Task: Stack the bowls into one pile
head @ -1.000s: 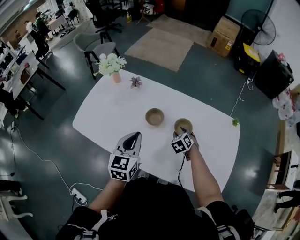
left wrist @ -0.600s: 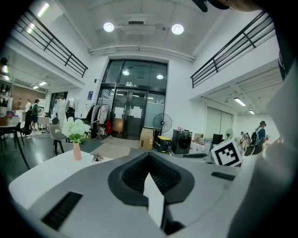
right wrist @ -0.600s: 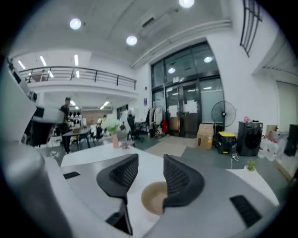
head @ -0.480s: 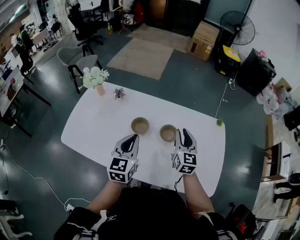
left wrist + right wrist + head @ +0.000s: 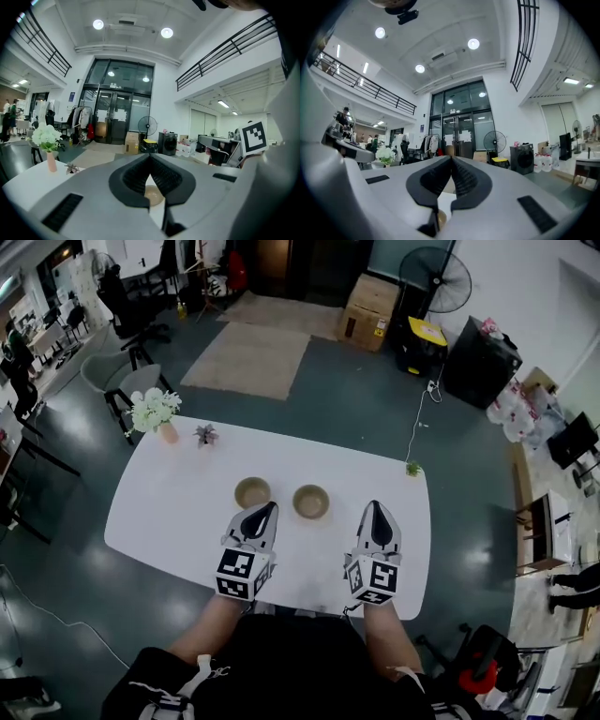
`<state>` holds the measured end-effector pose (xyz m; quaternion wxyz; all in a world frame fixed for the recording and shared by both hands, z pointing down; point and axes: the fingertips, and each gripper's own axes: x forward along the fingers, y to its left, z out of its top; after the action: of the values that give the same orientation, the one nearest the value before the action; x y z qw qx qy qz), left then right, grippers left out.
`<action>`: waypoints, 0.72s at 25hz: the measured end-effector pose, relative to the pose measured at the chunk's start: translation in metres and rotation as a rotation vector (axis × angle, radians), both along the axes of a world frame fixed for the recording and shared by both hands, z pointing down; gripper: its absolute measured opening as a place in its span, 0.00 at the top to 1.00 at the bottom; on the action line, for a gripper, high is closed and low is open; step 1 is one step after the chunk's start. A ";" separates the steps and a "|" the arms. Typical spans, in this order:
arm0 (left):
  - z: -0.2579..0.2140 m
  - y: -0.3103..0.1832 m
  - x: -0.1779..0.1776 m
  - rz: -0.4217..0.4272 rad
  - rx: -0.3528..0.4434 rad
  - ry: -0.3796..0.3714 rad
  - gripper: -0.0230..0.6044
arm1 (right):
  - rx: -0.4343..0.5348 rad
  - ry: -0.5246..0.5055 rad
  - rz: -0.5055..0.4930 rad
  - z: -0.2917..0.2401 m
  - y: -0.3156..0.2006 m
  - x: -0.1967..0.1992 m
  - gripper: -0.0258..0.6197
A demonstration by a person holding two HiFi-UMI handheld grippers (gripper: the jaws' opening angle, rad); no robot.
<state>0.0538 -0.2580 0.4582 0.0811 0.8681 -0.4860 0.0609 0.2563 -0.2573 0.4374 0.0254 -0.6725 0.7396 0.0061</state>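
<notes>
Well inside the table edges, left bowl and right bowl stand apart.

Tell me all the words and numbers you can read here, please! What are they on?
Nothing here can be read clearly.
Cardboard box label: too small to read.
Papers on the glass doors: blurred.
Blue sign beside those doors: too small.
Marker cubes: black-and-white squares, no letters.
</notes>
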 end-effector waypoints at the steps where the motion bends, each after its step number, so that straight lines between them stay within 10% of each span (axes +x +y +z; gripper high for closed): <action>1: -0.001 0.000 0.005 0.007 0.001 -0.001 0.95 | -0.006 -0.003 0.005 0.002 0.002 0.004 0.94; 12: 0.007 0.011 0.047 0.002 -0.008 -0.045 0.95 | -0.044 -0.041 -0.046 0.027 0.001 0.029 0.94; 18: 0.015 0.007 0.012 -0.015 -0.016 -0.056 0.95 | -0.056 -0.051 -0.091 0.035 -0.012 -0.017 0.94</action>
<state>0.0654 -0.2507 0.4727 0.0746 0.8616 -0.4942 0.0885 0.2398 -0.2690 0.4719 0.0256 -0.6386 0.7684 -0.0329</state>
